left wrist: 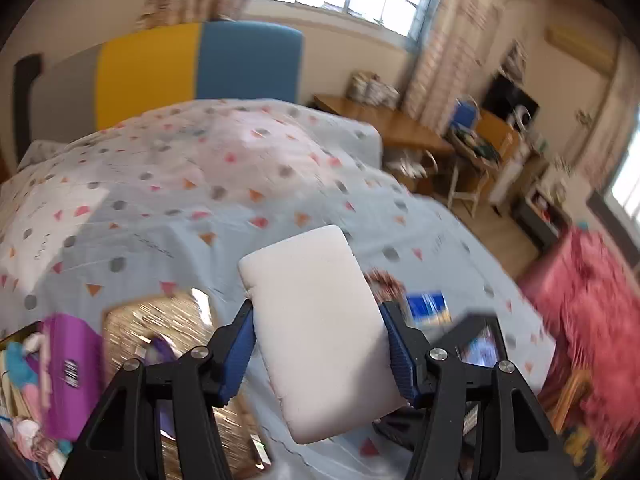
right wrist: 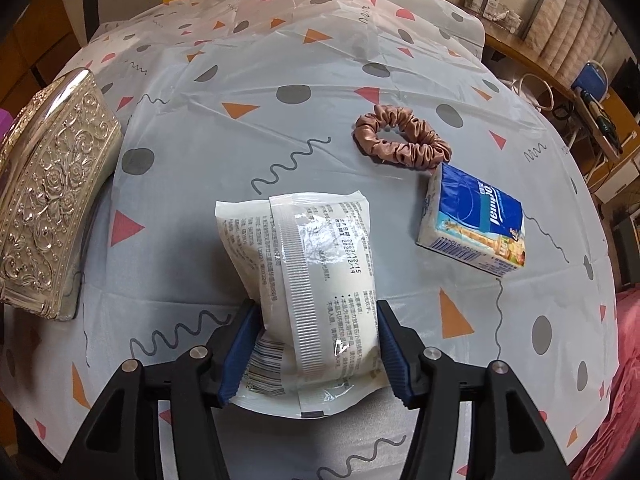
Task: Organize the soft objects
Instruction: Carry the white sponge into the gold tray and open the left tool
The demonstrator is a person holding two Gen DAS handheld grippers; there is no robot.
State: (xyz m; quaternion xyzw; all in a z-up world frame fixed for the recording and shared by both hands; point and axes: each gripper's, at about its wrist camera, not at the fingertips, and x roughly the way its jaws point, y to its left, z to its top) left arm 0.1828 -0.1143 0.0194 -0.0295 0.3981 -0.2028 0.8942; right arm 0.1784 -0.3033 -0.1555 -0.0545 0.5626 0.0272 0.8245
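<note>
In the left wrist view my left gripper (left wrist: pixel 316 308) is shut on a white soft rectangular pad (left wrist: pixel 316 332), its blue pads pressing on both long sides. The pad hangs tilted above the patterned cloth (left wrist: pixel 160 208). In the right wrist view my right gripper (right wrist: pixel 316 304) points down at a white wipes packet (right wrist: pixel 308 264) that lies printed side up on the cloth (right wrist: pixel 280 128). Its pads touch both sides of the packet's near half. A brown satin scrunchie (right wrist: pixel 400 140) and a blue tissue pack (right wrist: pixel 476 224) lie to the right, also seen blurred as scrunchie (left wrist: pixel 384 280) and pack (left wrist: pixel 428 308).
An ornate silver box (right wrist: pixel 48 200) stands at the cloth's left edge, blurred in the left view (left wrist: pixel 160 320). A purple box (left wrist: pixel 68 360) with soft items sits beyond it. Pink fabric (left wrist: pixel 580 320) lies right of the cloth. A wooden desk (left wrist: pixel 400 128) stands by the window.
</note>
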